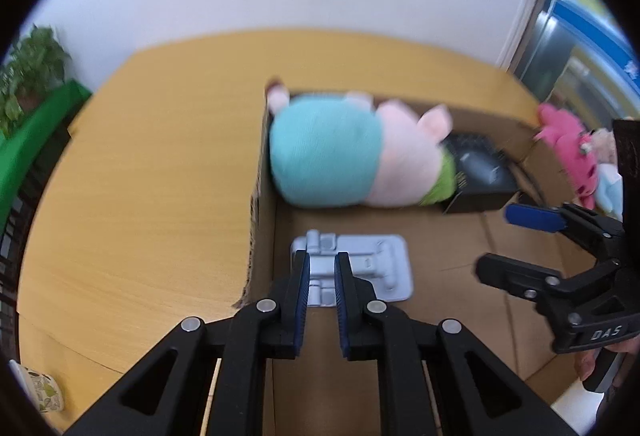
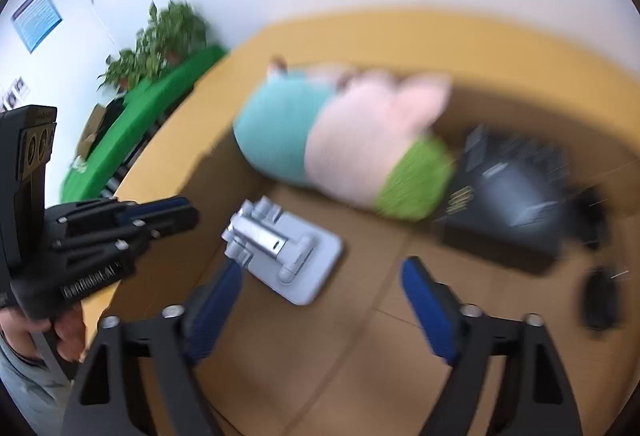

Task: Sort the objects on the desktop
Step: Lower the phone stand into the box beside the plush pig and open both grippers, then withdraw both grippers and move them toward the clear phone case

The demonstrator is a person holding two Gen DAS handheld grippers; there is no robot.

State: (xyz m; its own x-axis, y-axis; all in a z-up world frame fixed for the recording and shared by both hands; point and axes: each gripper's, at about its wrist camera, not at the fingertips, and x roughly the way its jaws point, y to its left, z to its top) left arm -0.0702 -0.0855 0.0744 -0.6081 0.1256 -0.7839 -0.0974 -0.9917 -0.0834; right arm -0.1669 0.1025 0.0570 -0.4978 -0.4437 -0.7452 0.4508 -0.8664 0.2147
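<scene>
An open cardboard box sits on the wooden desk. Inside lie a plush pig in teal, pink and green, a folded grey phone stand and a black box. My left gripper hovers just above the stand's near end, jaws narrowly apart and holding nothing. My right gripper is open and empty above the box floor, with the stand just ahead of its left finger. The pig and the black box lie beyond. The right gripper also shows in the left wrist view.
A pink plush toy lies outside the box at the right. A small dark object rests on the box floor at the right. A green bench and potted plants stand past the desk's left edge. A paper cup stands near left.
</scene>
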